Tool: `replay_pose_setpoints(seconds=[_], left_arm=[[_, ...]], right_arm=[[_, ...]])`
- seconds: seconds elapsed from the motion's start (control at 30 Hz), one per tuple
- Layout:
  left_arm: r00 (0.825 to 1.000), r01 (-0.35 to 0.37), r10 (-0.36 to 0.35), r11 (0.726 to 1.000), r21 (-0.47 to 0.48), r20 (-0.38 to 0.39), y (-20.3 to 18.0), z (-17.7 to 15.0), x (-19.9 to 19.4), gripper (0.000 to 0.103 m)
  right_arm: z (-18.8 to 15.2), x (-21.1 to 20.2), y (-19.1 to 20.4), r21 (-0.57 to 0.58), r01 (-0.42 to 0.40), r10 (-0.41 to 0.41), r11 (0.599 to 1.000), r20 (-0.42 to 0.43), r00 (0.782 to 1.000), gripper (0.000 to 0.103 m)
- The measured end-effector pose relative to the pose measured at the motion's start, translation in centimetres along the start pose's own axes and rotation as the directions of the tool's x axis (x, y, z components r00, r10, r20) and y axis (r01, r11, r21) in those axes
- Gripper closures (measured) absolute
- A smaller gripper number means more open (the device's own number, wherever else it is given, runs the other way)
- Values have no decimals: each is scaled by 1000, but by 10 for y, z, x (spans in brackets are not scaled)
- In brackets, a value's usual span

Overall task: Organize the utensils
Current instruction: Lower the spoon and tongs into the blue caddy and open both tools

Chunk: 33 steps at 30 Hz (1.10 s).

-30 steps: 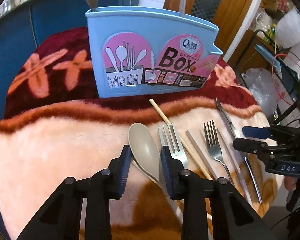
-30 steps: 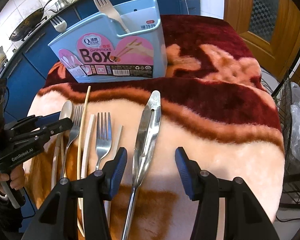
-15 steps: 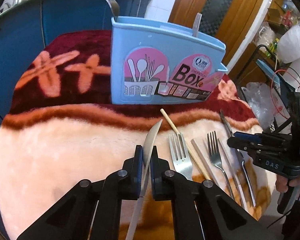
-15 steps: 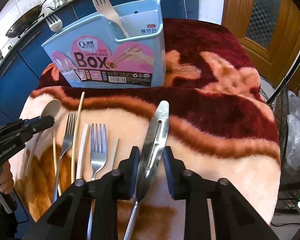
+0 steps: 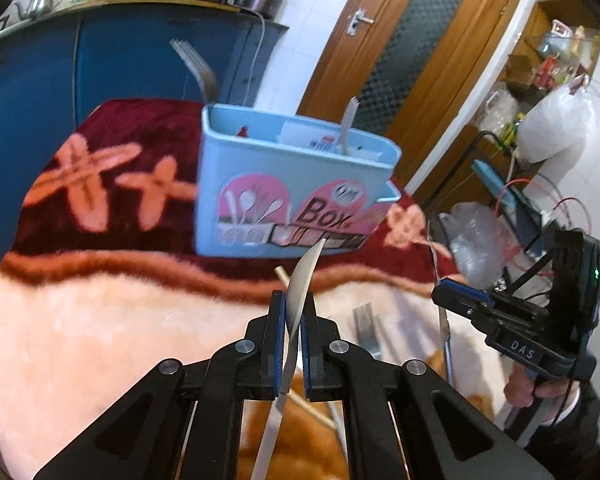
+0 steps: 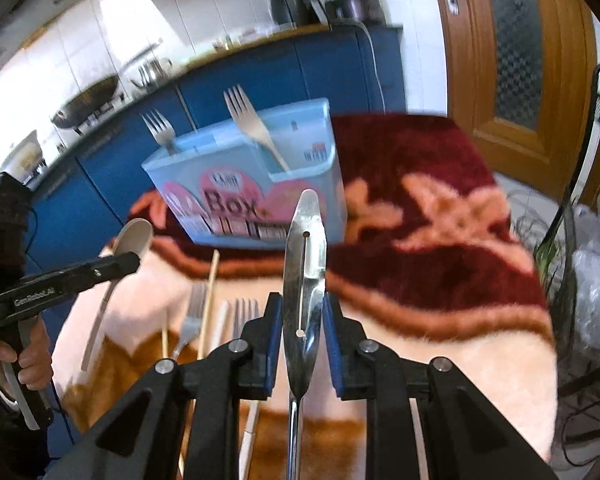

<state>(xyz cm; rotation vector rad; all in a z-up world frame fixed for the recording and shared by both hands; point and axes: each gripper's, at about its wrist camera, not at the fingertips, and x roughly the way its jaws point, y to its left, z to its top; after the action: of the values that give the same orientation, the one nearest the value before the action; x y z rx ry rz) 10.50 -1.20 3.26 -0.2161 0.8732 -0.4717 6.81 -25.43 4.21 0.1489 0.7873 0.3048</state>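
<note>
Spoon (image 5: 300, 288) sits edge-on between the jaws of our left gripper (image 5: 288, 344), which are closed on it; its bowl points up toward the box (image 5: 284, 184) and its handle hangs down below the pads. In the right wrist view we see the same spoon lifted above the blanket (image 6: 440, 320). Our right gripper (image 6: 302, 344) has the metal tongs (image 6: 304, 280) between its jaws, which are closing on them; the tongs stand upright, tip toward the box. Whether the pads already press on both sides we cannot tell exactly, but the tongs appear raised off the blanket. Box stands on the dark red part of the blanket, with two forks (image 6: 252, 124) standing in it. On the pale part near us lie more forks (image 6: 244, 312) and chopsticks (image 6: 210, 300), side by side.
</note>
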Motion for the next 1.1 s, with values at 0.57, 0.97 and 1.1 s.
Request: replay_pose_setpoints(seconds=[0.57,0.97,1.1], left_arm=[[955,66,-58,998,-15,291,-18,81,-21,96],[851,138,-80,988,-73,519,6,135,-7,96],[810,129,-58,988,-80,583,15,147,3,96]], right_arm=[[40,-24,23,-56,-10,25,998,274,961,80],[70,-18,15,-50,-24,40,998,348,937,80],[85,-12,15,-56,-9,30,998,376,926,80]])
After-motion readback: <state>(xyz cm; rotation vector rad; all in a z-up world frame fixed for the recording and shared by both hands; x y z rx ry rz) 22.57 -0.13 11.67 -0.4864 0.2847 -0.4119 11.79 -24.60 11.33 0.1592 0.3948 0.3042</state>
